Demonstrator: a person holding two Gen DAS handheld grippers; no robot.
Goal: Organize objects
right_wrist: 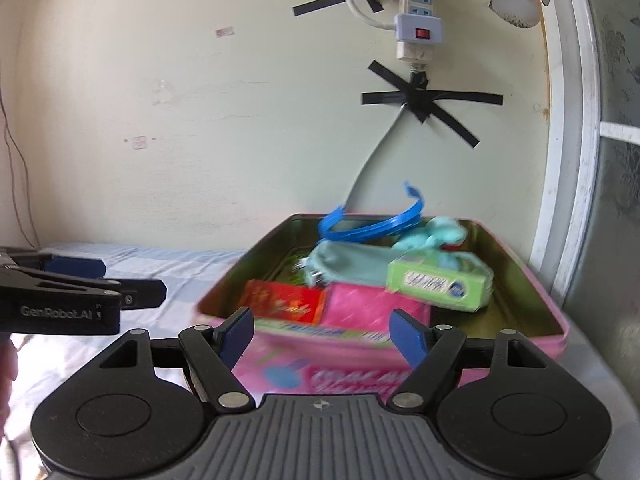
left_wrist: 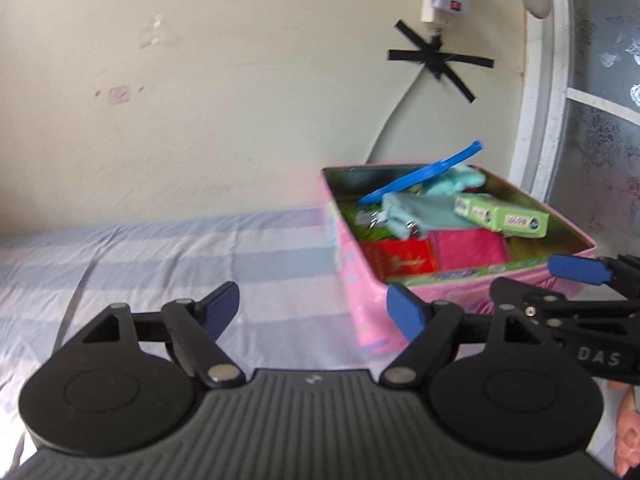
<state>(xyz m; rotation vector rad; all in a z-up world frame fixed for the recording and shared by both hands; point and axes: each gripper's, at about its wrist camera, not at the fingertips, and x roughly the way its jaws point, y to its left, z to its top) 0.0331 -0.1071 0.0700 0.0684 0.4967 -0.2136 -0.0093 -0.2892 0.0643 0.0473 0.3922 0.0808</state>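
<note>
A pink tin box [left_wrist: 354, 276] stands open on a striped sheet by the wall. Inside lie a blue headband [left_wrist: 424, 174], a teal pouch [left_wrist: 420, 210], a green carton [left_wrist: 504, 216], a red box [left_wrist: 398, 258] and a pink packet [left_wrist: 470, 246]. My left gripper [left_wrist: 312, 310] is open and empty, just left of the box's near corner. My right gripper [right_wrist: 323, 334] is open too, with the box's front wall [right_wrist: 344, 376] straight ahead between its fingers; no pad presses on it. Each gripper shows in the other's view: the right [left_wrist: 560, 280] and the left [right_wrist: 116, 280].
The striped bedsheet [left_wrist: 168, 264] stretches to the left of the box. Behind it rises the wall, with a taped cable [right_wrist: 420, 98] and a power strip [right_wrist: 418, 12]. A white window frame [right_wrist: 572, 152] stands at the right. A hand [left_wrist: 628, 436] shows at the lower right.
</note>
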